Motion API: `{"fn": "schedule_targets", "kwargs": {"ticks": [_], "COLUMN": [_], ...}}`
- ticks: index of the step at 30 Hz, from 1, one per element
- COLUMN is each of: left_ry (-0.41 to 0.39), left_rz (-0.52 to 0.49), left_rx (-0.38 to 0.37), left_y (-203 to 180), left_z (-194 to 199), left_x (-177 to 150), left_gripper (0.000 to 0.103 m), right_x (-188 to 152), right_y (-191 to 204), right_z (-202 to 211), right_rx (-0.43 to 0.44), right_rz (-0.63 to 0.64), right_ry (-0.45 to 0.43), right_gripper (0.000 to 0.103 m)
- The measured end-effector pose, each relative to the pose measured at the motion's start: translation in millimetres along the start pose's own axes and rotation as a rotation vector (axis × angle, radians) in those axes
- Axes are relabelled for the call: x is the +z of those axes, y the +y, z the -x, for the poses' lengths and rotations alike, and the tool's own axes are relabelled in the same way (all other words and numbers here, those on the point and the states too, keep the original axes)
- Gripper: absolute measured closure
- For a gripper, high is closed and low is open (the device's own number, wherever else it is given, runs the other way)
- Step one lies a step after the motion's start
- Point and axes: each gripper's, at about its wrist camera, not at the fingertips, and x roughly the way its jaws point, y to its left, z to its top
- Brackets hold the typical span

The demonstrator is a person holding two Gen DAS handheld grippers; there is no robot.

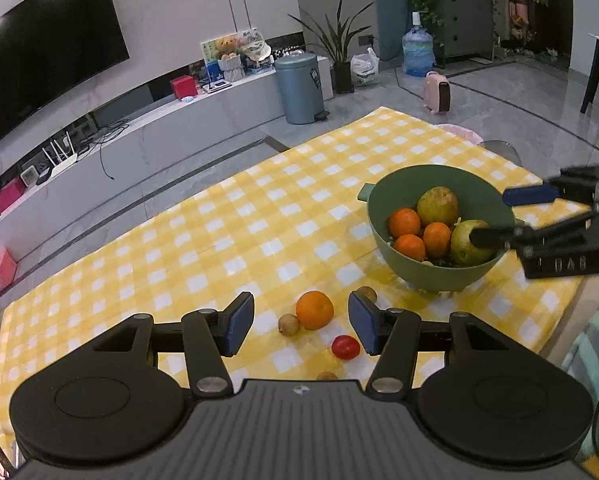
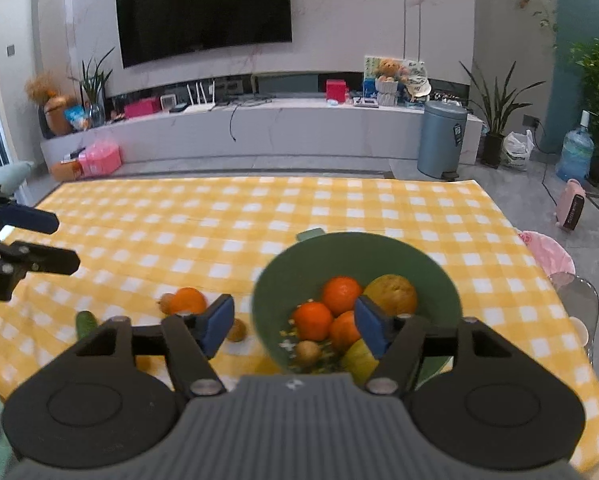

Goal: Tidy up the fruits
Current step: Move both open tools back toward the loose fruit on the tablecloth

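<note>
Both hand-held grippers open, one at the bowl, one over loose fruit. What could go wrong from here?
1. The right hand-held gripper straddles the near rim of the green bowl; moving forward may nudge or tip it.
2. The left hand-held gripper frames the loose orange, with a walnut and cherry tomato close by; closing may knock them rolling.
3. The bowl looks fairly full, so added fruit may roll out.

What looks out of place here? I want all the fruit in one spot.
Several pieces lie loose on the yellow checked tablecloth, outside the green plastic bowl: a round orange, a small red tomato, brown walnut-like balls and a green cucumber. Nothing looks spilled or damaged.
</note>
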Motion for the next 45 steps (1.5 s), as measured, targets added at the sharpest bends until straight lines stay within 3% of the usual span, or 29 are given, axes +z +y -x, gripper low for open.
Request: {"fn": "schedule_targets", "kwargs": {"ticks": [4, 8, 13, 27, 36, 40, 45], "left_ry": [0.002, 0.02, 0.047, 0.061, 0.099, 0.094, 0.059], "left_rz": [0.026, 0.077, 0.089, 0.121, 0.085, 0.098, 0.12], "left_rx": [-0.005, -0.042, -0.034, -0.144, -0.15, -0.167, -0.136], "left_y": [9.9, 22.1, 28.8, 37.3, 25.5, 24.7, 26.8], "left_z": [6.4, 9.4, 9.8, -10.9, -41.9, -53.5, -69.7], "left_x": [-8.8, -23.2, -41.7, -61.3, -60.3, -61.5, -57.4], "left_gripper": [0.039, 0.039, 0.039, 0.039, 0.039, 0.039, 0.043], "right_x": [-19.3, -40.3, -61.2, -68.8, -64.7, -61.2, -54.6], "right_y": [23.2, 40.2, 57.0, 71.3, 71.8, 74.4, 76.3], "right_z": [7.4, 4.2, -6.7, -27.8, -46.0, -56.0, -69.9], "right_rx": [0.002, 0.015, 0.015, 0.024, 0.051, 0.067, 0.04], "right_rz": [-0.022, -0.033, -0.035, -0.008, 0.007, 0.021, 0.028], "right_ry": [0.004, 0.05, 0.114, 0.151, 0.149, 0.132, 0.094], "right_gripper": [0.033, 0.033, 0.032, 0.033, 0.049, 0.051, 0.057]}}
